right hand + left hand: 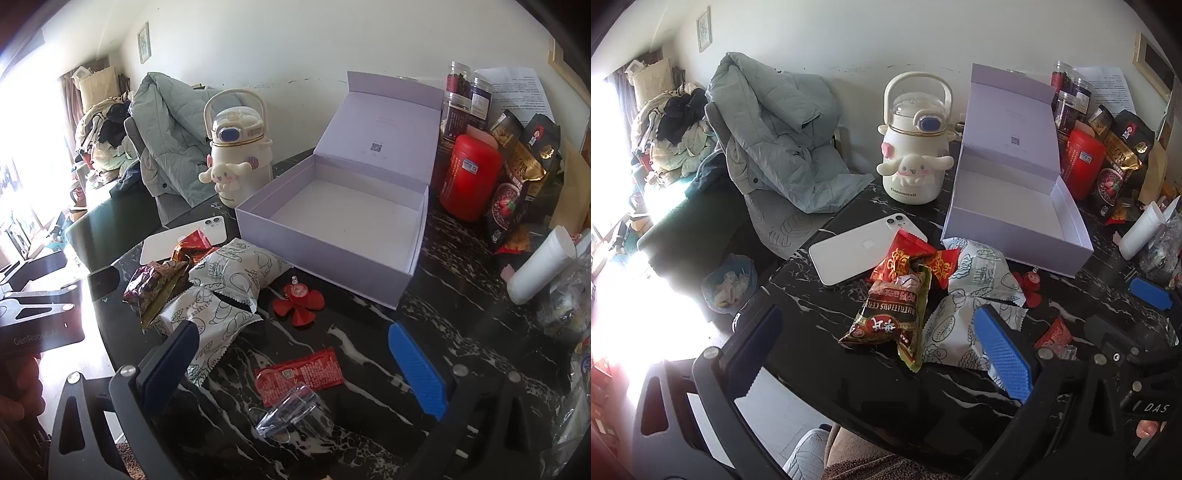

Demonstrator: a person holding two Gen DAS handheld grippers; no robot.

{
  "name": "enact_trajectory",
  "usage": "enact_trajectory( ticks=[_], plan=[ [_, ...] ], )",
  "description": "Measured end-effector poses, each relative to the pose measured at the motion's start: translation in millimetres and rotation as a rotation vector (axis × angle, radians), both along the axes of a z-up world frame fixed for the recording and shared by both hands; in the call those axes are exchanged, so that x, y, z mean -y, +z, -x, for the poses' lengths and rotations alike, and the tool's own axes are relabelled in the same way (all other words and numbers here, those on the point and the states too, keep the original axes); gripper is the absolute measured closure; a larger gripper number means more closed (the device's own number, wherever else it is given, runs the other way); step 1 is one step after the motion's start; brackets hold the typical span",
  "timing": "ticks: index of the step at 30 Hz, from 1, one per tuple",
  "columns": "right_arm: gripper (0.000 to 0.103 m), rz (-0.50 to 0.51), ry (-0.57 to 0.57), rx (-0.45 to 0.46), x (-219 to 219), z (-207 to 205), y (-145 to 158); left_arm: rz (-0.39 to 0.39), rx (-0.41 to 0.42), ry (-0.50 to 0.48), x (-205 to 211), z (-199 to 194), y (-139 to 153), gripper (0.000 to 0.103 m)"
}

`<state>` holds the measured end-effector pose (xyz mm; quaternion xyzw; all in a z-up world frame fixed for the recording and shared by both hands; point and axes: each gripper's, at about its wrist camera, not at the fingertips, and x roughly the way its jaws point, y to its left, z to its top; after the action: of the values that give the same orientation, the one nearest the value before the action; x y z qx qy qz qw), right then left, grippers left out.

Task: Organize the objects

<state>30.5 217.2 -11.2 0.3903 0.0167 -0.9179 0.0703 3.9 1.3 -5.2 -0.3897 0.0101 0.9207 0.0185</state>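
Observation:
On the black marble table stands an open lavender box, its inside bare. In front of it lie a brown snack packet, a red wrapper, two white patterned packets, a red flower-shaped piece, a red sachet and a clear plastic cup. My left gripper hangs open above the brown packet, touching nothing. My right gripper is open over the sachet and the cup, holding nothing.
A white phone lies by the table's left edge, a white character bottle behind it. A red canister, jars, snack bags and a white roll crowd the right. A jacket-draped chair and a bin stand left.

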Motion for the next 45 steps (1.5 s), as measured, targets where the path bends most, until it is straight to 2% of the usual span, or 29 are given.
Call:
enact_trajectory(
  ticks=[45],
  plan=[
    [0.000, -0.008, 0.004, 0.002, -0.5, -2.0, -2.8, 0.006, 0.025, 0.000, -2.1, -1.1, -6.4, 0.000]
  ],
)
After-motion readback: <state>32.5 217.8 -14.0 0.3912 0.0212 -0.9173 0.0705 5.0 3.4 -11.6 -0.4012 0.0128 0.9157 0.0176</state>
